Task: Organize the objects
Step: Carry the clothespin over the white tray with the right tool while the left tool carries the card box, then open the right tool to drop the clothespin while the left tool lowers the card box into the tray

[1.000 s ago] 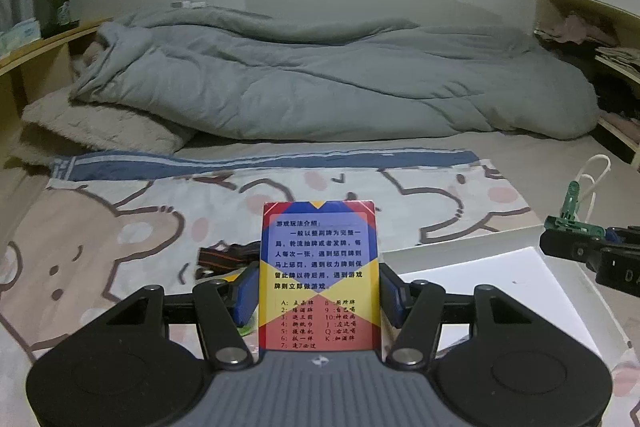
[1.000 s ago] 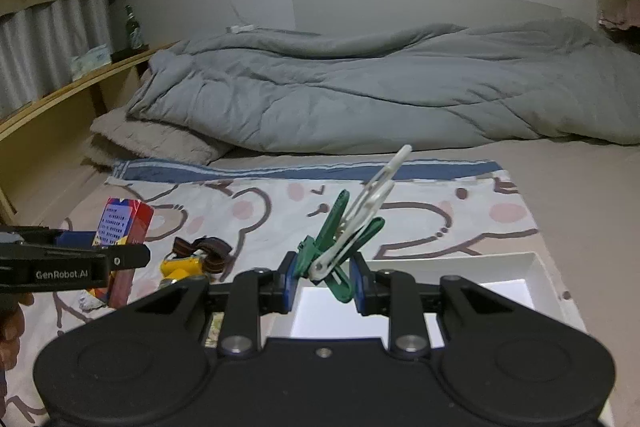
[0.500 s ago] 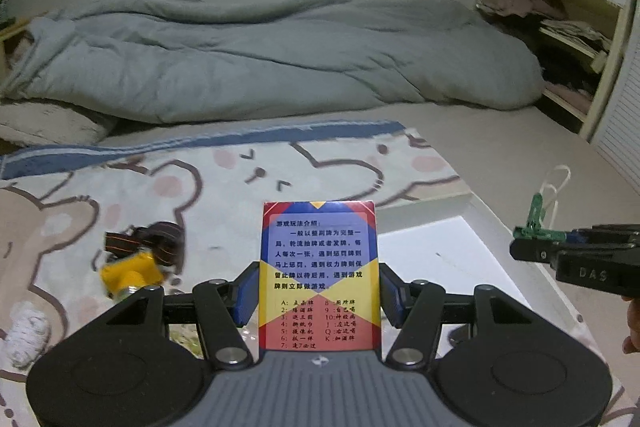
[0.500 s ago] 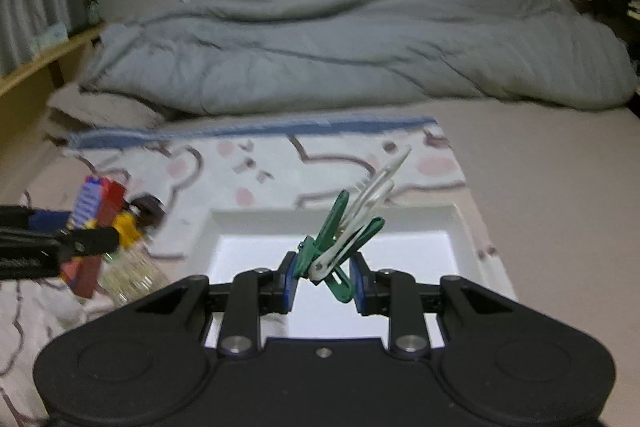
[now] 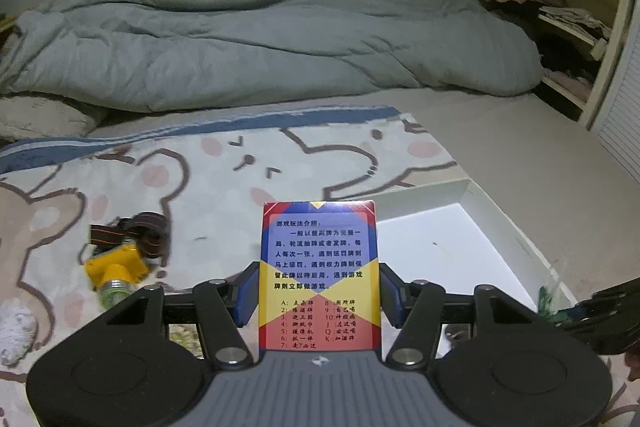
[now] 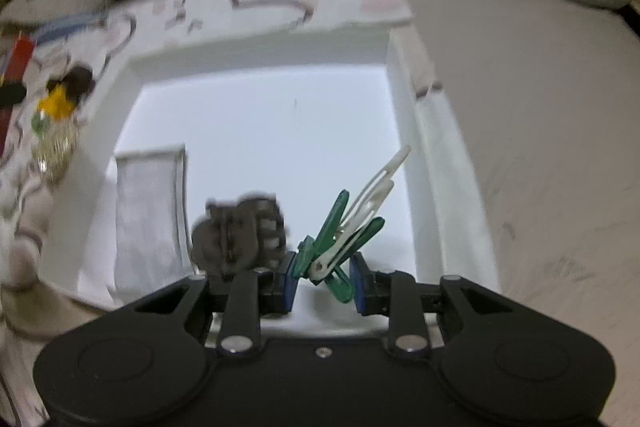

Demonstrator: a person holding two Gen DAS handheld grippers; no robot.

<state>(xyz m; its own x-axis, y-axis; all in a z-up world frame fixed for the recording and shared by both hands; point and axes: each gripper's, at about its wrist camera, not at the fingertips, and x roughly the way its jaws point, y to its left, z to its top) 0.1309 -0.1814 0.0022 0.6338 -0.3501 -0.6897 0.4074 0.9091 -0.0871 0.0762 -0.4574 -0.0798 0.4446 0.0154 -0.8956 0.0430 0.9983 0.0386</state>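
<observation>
**A:** Start with the big things. What is laid out?

**B:** A grey duvet (image 5: 260,43) heaped at the far end of the bed, a bear-print blanket (image 5: 224,167) nearer, and a white tray (image 6: 432,131) lying on the right part of it. In the tray's near left sits a pale folded packet (image 6: 150,211) and, just beside it, a dark blurred object (image 6: 240,231) I cannot identify.

**A:** And the two tools?

**B:** The left gripper (image 5: 318,301) has its pads pressed onto a card box (image 5: 318,267), held upright above the blanket just left of the tray. The right gripper (image 6: 324,277) pinches a bunch of clothes pegs (image 6: 344,235), green and white, and hangs over the tray's near floor, tilted down at it.

**A:** What lies loose?

**B:** On the blanket to the left, a small bottle with a yellow cap (image 5: 116,269), touching a dark striped band (image 5: 138,233), and a white fluffy scrap (image 5: 18,331) at the near left edge.

**A:** Which step, then?

**B:** I judge the pegs are about to be set down. That calls for lowering a little, clear of the dark object, then spreading the pads. The card box would follow into the open far half.
</observation>
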